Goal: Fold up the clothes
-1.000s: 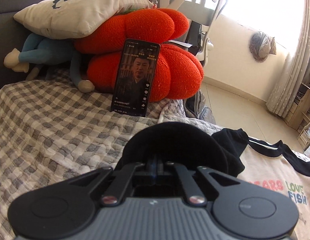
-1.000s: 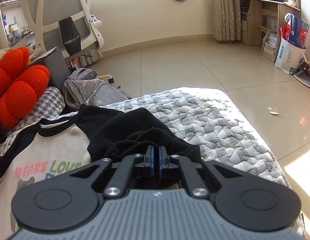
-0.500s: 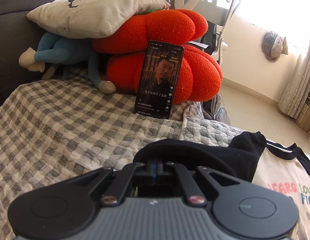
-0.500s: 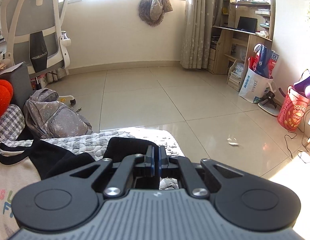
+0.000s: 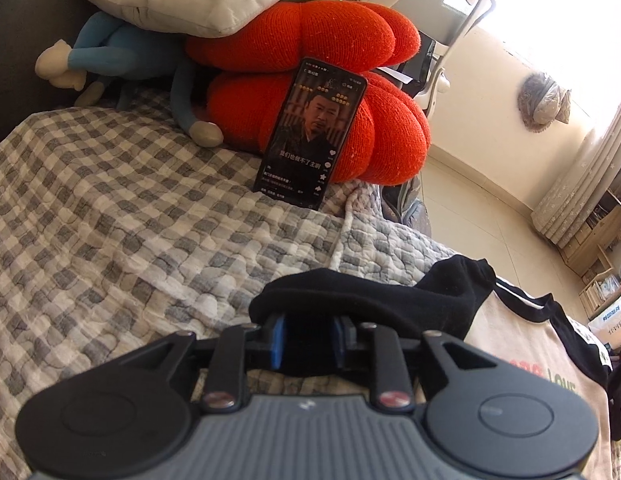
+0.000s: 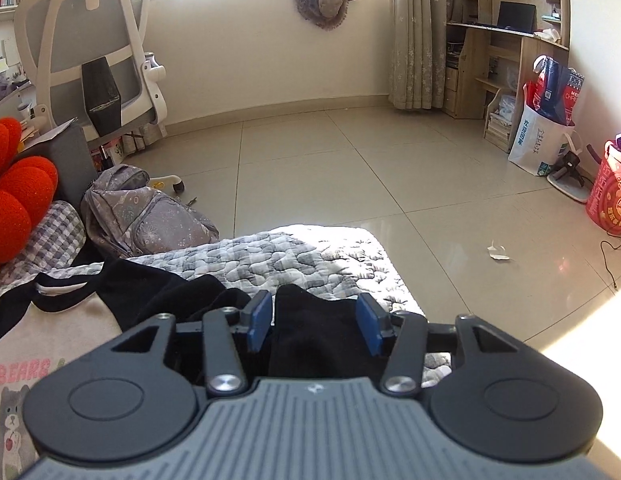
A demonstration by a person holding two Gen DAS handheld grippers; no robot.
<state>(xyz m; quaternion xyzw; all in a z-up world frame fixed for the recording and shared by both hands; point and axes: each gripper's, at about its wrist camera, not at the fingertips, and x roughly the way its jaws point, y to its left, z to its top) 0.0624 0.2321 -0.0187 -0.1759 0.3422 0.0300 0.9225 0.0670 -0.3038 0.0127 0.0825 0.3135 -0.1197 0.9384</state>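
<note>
Both grippers, left and right, have just been opening; black sleeve cloth lies loose between their parted blue pads. The shirt lies flat on the quilt. The sleeve fold looks released; next, probably, regrip lower for another fold.

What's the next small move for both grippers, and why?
Probably back both grippers straight off the cream T-shirt with black sleeves. The left gripper and right gripper have just been opening; black sleeve fabric sits loose between the blue fingers, pads apart, so the fold looks released.
</note>
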